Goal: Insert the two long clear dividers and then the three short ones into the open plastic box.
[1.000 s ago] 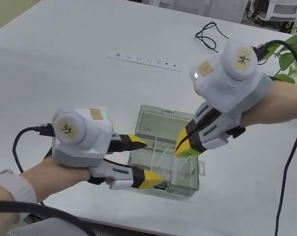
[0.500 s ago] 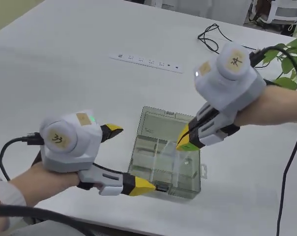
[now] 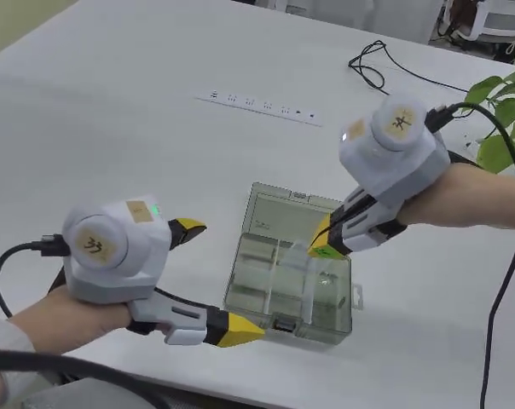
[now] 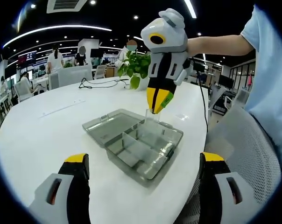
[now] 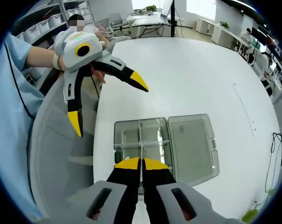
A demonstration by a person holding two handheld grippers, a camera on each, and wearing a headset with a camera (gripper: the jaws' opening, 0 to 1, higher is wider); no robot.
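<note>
The right gripper pinches a divider with the box just under its fingers (left gripper gapes wide); next, lower it in squarely.

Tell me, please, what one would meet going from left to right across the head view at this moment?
left gripper, open → plastic box, lid open → right gripper, shut on a clear divider above the box → plant at the right edge.

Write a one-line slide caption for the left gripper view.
Right gripper holds a clear divider over the open box; left gripper wide open in front.
</note>
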